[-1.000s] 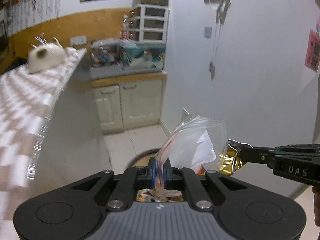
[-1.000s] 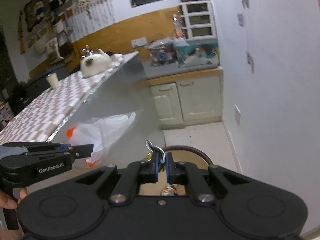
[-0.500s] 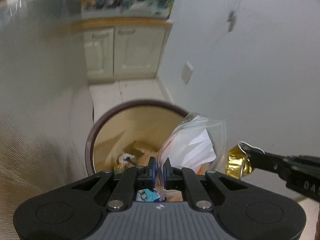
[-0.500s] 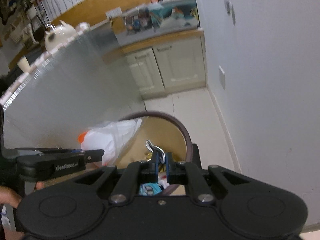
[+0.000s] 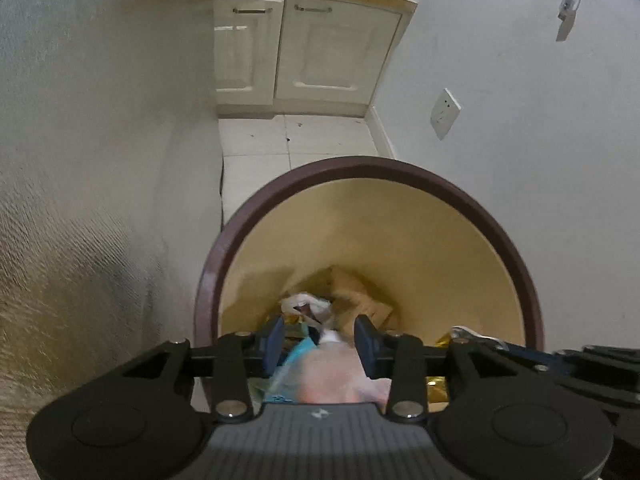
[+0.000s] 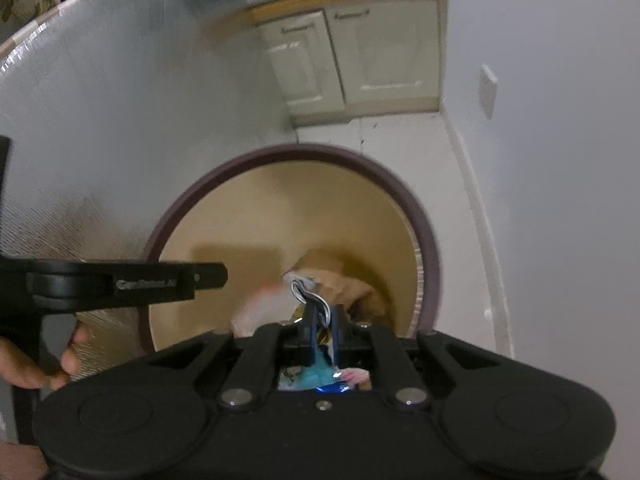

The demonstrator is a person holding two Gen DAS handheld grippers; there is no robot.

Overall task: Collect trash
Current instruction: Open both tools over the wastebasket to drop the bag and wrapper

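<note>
A round trash bin with a dark maroon rim [image 5: 400, 170] and cream inside stands on the floor; its rim also shows in the right wrist view [image 6: 304, 152]. My left gripper [image 5: 320, 340] is open above the bin, and the clear plastic bag [image 5: 332, 376] sits blurred between and below its fingers, falling into the bin. My right gripper [image 6: 320, 326] is shut on a crumpled gold foil wrapper [image 6: 310, 294] above the bin; the wrapper also shows in the left wrist view [image 5: 448, 340]. Cardboard and other trash [image 5: 356, 292] lie at the bin's bottom.
A grey textured counter side [image 5: 80, 200] stands close on the left. A white wall with a socket [image 5: 445, 114] is on the right. White cabinet doors [image 5: 304, 48] stand beyond a strip of tiled floor [image 5: 296, 140].
Both grippers have tilted down over the bin. My left gripper has opened and let go of the plastic bag, which drops into the bin. The right still holds the foil wrapper.
</note>
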